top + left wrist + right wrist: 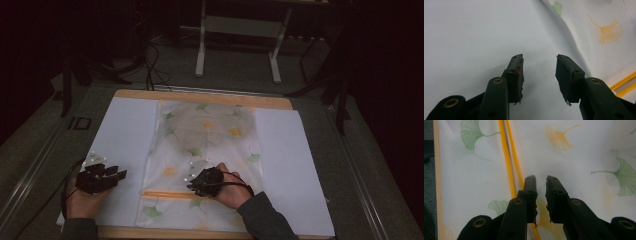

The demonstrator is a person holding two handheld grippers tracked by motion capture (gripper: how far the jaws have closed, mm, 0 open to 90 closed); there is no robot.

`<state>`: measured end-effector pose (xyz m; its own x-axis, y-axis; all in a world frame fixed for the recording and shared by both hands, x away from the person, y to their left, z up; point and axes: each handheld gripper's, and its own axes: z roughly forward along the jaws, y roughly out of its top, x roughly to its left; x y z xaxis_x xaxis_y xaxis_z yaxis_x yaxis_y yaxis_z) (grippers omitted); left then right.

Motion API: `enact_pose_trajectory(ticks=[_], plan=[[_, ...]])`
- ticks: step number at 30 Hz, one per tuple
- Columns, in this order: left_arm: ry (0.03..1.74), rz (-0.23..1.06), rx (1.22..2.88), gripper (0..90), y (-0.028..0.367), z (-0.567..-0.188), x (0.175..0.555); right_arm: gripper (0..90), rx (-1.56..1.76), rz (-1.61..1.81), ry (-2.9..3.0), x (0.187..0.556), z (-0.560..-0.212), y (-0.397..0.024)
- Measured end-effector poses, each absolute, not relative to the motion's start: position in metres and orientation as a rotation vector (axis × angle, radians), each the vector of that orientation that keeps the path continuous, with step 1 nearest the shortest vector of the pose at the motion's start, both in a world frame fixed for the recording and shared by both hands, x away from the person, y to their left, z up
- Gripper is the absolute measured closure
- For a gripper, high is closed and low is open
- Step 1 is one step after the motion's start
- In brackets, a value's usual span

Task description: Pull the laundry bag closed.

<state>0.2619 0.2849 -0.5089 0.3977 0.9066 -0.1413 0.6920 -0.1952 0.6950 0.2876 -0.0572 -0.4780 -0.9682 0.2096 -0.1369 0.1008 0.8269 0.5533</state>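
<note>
From above, a thin white cloth bag (205, 160) printed with green and orange ginkgo leaves lies flat down the middle of a white sheet (125, 135) that covers a wooden board (200, 96). Its long axis runs from the near edge of the board to the far edge, and an orange zipper (167, 194) crosses it left to right close to the near end. Something pale and rounded shows dimly through the fabric in the far half — I cannot tell what it is. The left gripper (120, 174) rests on the bare sheet just left of the bag, pointing right toward it. The right gripper (191, 185) sits on the bag's near part, right by the zipper, held in the right hand (231, 190).

Along the left gripper (539, 66), the jaws stand well apart with nothing between them, only white sheet (469, 35) under them; the bag's edge (604, 32) and a bit of zipper (624, 83) lie off to the right.

Along the right gripper (541, 185), the jaws are close together with a narrow gap — I cannot tell whether they pinch anything. They sit over the bag (579, 152), just beside the zipper (510, 162), which runs away from the camera.
</note>
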Motion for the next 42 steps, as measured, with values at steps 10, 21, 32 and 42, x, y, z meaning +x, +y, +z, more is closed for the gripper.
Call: enact_pose_trajectory(ticks=[10, 21, 32, 42], plan=[[1.364, 0.396, 1.957, 58.1, 0.285, -0.508, 0.262, 78.6, 0.188, 0.831, 2.833, 0.287, -0.480, -0.034], [1.363, 0.397, 1.953, 58.3, 0.285, -0.507, 0.262, 82.0, 0.132, 0.835, 2.847, 0.284, -0.482, -0.006], [1.362, 0.401, 1.954, 58.3, 0.286, -0.507, 0.263, 86.0, 0.094, 0.861, 2.859, 0.282, -0.487, 0.021], [1.366, 0.407, 1.948, 58.3, 0.289, -0.505, 0.262, 83.2, 0.068, 0.897, 2.875, 0.279, -0.492, 0.047]])
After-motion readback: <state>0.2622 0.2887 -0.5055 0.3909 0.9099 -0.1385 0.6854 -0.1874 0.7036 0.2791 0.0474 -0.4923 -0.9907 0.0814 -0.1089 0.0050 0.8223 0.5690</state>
